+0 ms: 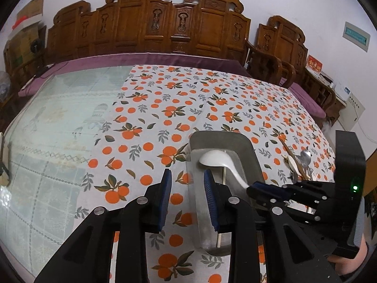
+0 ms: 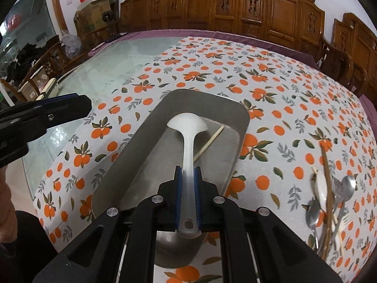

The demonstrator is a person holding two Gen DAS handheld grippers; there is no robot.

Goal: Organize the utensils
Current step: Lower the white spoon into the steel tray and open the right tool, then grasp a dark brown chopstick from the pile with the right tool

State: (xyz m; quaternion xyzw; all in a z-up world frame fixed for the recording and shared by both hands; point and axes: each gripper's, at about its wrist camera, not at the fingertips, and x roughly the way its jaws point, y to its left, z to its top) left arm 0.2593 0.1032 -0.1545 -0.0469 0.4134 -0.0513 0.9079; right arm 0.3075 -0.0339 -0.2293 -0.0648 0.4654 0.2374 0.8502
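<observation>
Matt brushed-metal tray (image 2: 141, 155); smooth white plastic ladle (image 2: 188, 139) with a soft sheen; pale bare-wood chopstick (image 2: 209, 141). Printed cloth table cover (image 2: 271, 118), matt and lightly woven. Glossy polished steel spoons (image 2: 348, 186) beside dark wooden chopsticks (image 2: 327, 172). Matt black plastic grippers with ribbed blue rubbery pads (image 1: 166, 195). Carved, varnished wooden chairs (image 1: 150, 23).

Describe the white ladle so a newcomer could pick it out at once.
Find the metal tray on the orange-print tablecloth. Over it, the right gripper grips the white ladle by its handle. The only other thing in the tray is a thin pale stick; the ladle is broad-bowled and white.
</observation>
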